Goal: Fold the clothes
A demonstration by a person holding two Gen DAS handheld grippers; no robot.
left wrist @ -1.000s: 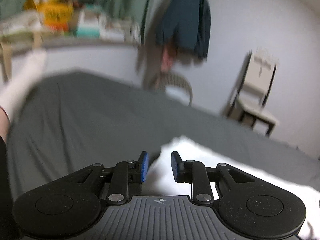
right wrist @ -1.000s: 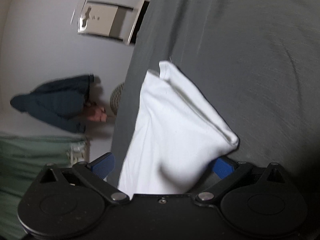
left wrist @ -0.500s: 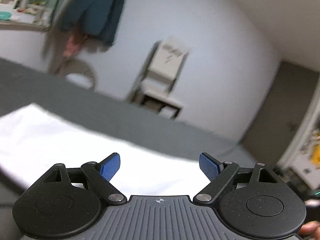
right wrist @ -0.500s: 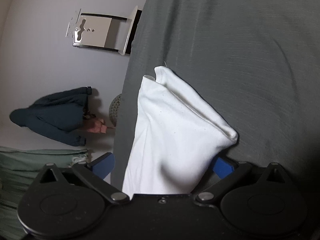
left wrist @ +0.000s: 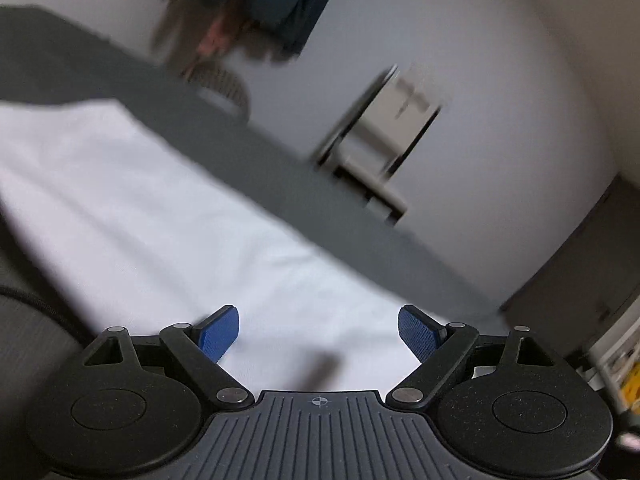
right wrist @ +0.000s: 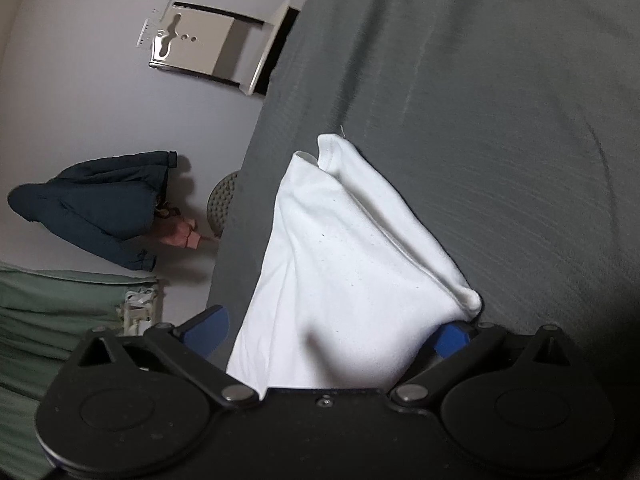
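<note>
No legible text, label, brand, number or sign in either view.

Left wrist view: strongly motion-blurred. Only marking is a small crosshair symbol (left wrist: 319, 401) at the top centre of the ribbed grey plate, lower middle of frame; a symbol, not lettering. Yellow item (left wrist: 629, 387) at the far right edge may carry print, but it is too blurred and too small to tell.

Right wrist view: sharper. The pale chair back (right wrist: 192, 42), upper left of frame, shows cut-out shapes and small holes, no writing. Gripper housing along the bottom is plain black, no markings seen.
</note>
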